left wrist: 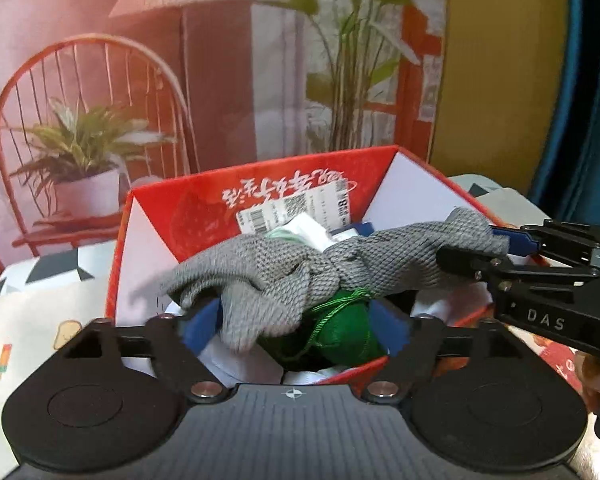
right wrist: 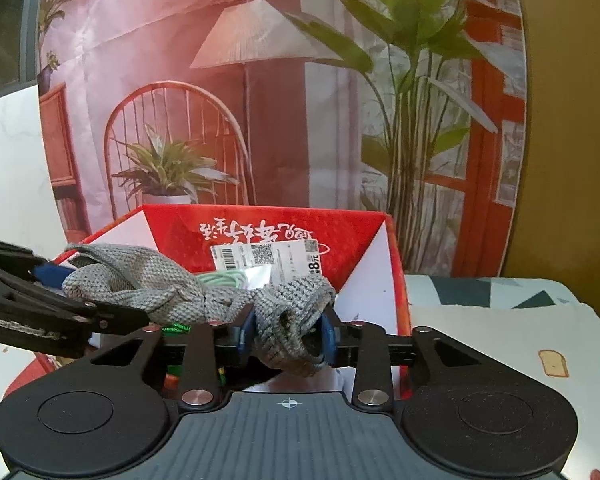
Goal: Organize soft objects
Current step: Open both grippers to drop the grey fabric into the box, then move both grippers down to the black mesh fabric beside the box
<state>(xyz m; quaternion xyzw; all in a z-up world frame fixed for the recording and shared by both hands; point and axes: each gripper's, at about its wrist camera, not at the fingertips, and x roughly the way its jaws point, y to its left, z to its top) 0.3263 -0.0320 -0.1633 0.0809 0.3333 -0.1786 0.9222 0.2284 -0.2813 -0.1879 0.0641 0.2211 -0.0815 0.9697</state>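
Grey knitted cloth [left wrist: 300, 272] is draped across the open top of the red and white cardboard box [left wrist: 148, 248], above a green stuffed pouch [left wrist: 344, 328] inside. Left claw [left wrist: 296, 320] gapes wide, cloth hanging loose btwn its blue pads, not pinched. Right claw [right wrist: 286, 336] has the cloth's other end bunched btwn its pads w/ jaws partly apart, so I can't tell if it grips. Risk: the cloth snags on the box rim and hangs out. Only the left view shows the pouch; only the right view shows the bunched end
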